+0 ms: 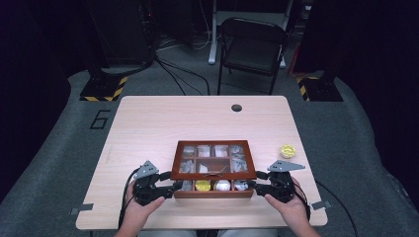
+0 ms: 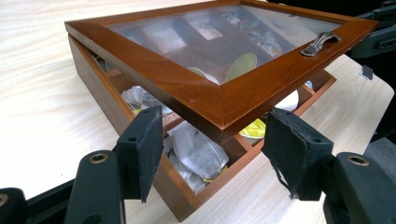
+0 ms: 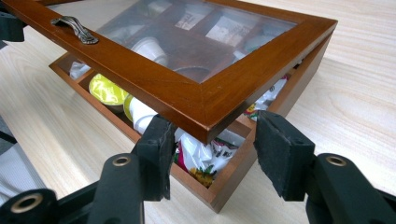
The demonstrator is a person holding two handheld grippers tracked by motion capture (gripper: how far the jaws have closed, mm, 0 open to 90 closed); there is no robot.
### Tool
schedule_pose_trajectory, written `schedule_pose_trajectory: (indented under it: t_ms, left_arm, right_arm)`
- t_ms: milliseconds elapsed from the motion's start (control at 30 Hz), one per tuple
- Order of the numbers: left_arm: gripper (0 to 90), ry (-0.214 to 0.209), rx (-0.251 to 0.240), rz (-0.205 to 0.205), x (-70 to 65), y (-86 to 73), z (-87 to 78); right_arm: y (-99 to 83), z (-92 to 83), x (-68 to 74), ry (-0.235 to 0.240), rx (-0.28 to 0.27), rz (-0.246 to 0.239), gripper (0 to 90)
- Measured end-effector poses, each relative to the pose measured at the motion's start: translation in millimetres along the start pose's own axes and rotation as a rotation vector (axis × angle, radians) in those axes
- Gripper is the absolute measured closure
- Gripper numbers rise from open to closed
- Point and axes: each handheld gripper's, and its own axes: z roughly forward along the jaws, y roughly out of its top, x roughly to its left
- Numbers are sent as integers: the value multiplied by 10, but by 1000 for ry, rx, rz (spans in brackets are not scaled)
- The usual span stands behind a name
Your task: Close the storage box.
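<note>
Wooden box (image 1: 214, 170) with its glass lid (image 2: 219, 56) raised a little – a gripper at each near corner.

The box sits on the near middle of the table (image 1: 148, 123), its hinged lid tilted up at the front, so a gap shows above the compartments holding tea bags (image 2: 198, 151) and yellow and white capsules (image 3: 106, 88). A metal handle (image 3: 74, 29) lies on the lid's front rail. The left gripper (image 2: 212, 140) has its jaws apart, straddling the lid's near left corner, pads beside the wood – whether they touch it I cannot tell. The right gripper (image 3: 210, 147) stands the same way at the near right corner, jaws spread to either side of the lid's corner. A small yellow capsule (image 1: 288, 150) rests on the table just right of the box; a folding chair (image 1: 253, 49) stands beyond the far edge.
</note>
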Motion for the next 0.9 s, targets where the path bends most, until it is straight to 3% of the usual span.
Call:
schedule_pose_trajectory:
  t_ms: [133, 267, 533, 900]
  left_arm:
    - [376, 6, 19, 30, -26, -28, 9]
    - [372, -13, 13, 7, -10, -55, 22]
    - [369, -10, 21, 19, -13, -96, 44]
    - [380, 4, 54, 22, -10, -170, 94]
  right_arm:
    - [-43, 15, 7, -7, 14, -14, 468]
    - [-78, 36, -2, -3, 15, -11, 467]
    - [-123, 64, 12, -20, 13, -44, 467]
    - [-191, 110, 29, -9, 63, -70, 464]
